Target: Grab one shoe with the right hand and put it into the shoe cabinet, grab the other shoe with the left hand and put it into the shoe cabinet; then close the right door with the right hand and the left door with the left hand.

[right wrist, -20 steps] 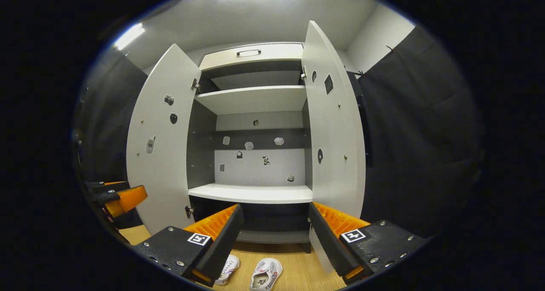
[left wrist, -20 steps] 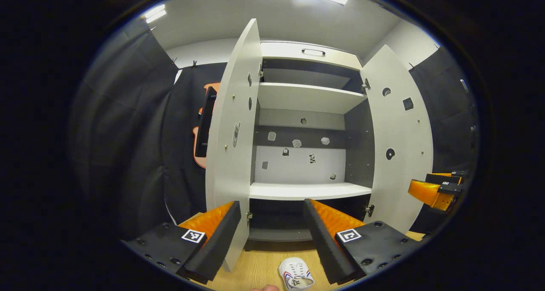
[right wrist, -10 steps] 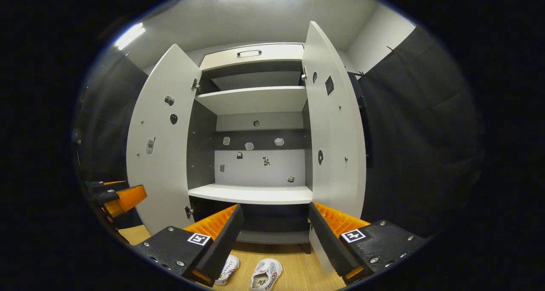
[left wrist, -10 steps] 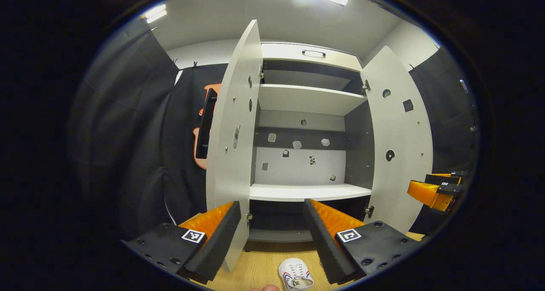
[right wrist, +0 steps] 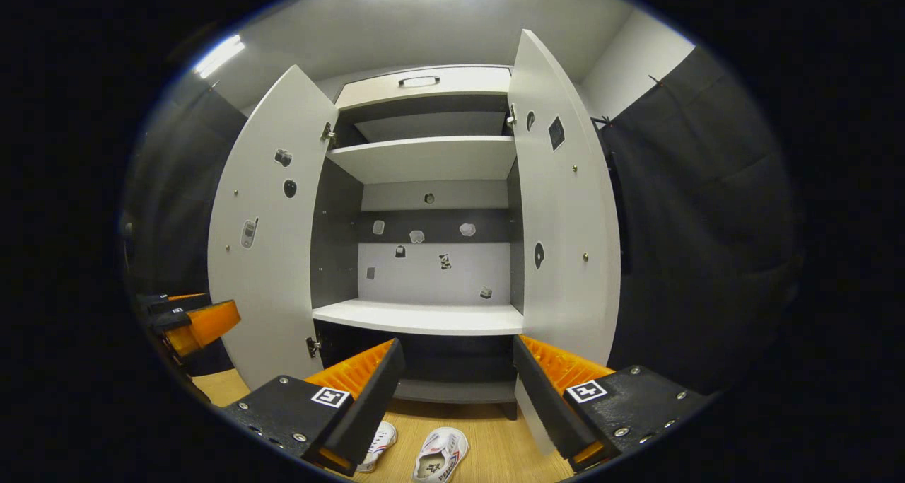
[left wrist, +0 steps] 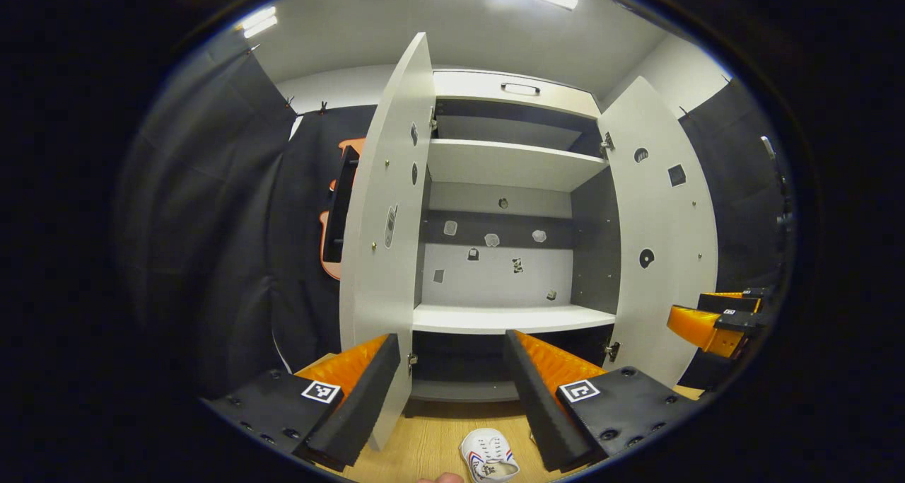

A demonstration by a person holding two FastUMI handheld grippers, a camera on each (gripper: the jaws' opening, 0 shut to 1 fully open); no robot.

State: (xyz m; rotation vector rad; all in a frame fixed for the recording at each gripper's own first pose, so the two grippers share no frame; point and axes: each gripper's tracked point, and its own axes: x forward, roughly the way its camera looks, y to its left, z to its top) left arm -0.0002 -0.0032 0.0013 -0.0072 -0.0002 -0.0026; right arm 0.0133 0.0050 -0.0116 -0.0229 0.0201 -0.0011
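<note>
Pale wood-grain floor [right wrist: 495,455] runs up to the cabinet's foot. Two white low-top shoes [right wrist: 440,455] with striped sides lie on it, beneath the right gripper [right wrist: 452,398] and left gripper [left wrist: 452,398], both spread wide, holding nothing. Beyond, the shoe cabinet [right wrist: 424,317] stands with smooth white shelves, both flat doors open.

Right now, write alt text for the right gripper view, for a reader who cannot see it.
The right gripper hangs open in front of a shoe cabinet with both doors swung wide and bare shelves. Two white shoes lie on the wooden floor below the open fingers. The left gripper shows at the left edge.
</note>
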